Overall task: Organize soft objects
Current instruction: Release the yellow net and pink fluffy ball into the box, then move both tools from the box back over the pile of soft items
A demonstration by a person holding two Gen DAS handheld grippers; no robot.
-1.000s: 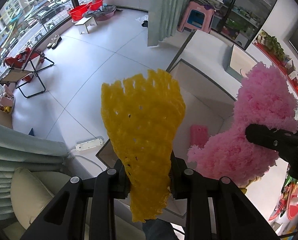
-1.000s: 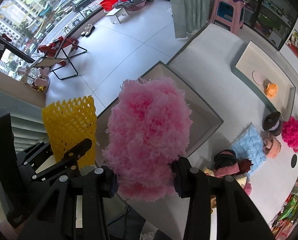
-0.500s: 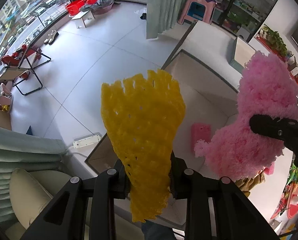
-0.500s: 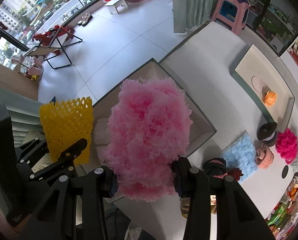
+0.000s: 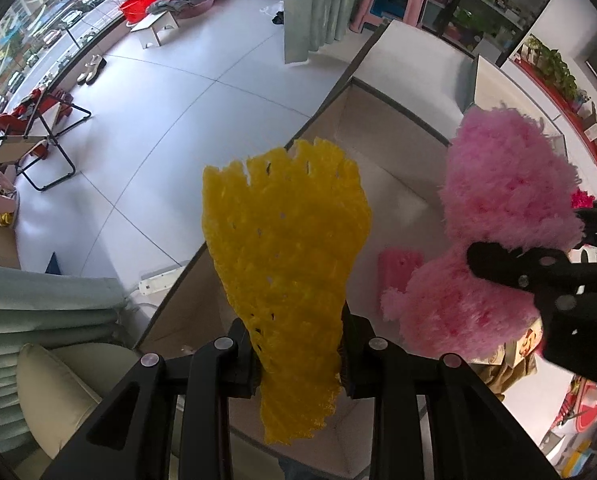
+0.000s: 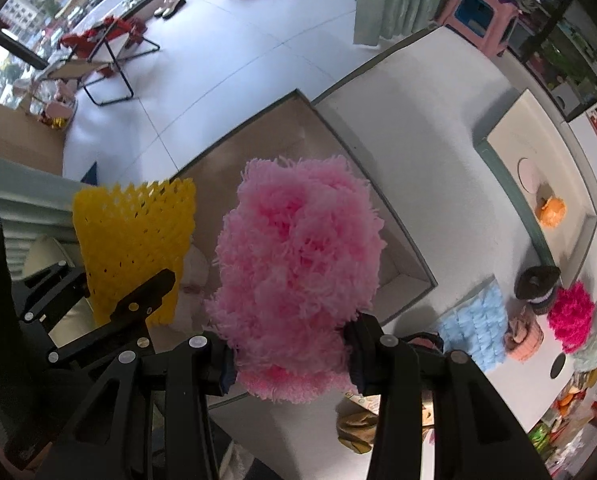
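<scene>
Yellow net (image 5: 286, 256), pink fluff (image 6: 298, 276)
Yellow openwork mesh; pale pink shaggy yarn; black grippers; beige box (image 6: 402, 240); white table (image 6: 430, 92).

The left gripper (image 5: 298, 354) holds the mesh sleeve (image 5: 288, 264) above the near corner of the large open box (image 5: 386, 128), which sits on the counter (image 6: 418, 92) at its floor-side edge. To its right, the right gripper (image 6: 288, 354) holds the fluffy mitt (image 6: 298, 264) over the same box. A small sponge-like block (image 5: 398, 266) lies in the box between the two held things. Behind the box to the right, a shallow tray (image 6: 506, 140) rests on the counter with a knitted ball (image 6: 552, 210) in it. Right of the box, near the counter's front, a fluffy cloth (image 6: 474, 320), a hat (image 6: 536, 280) and a pompom (image 6: 570, 314) cluster together.
</scene>
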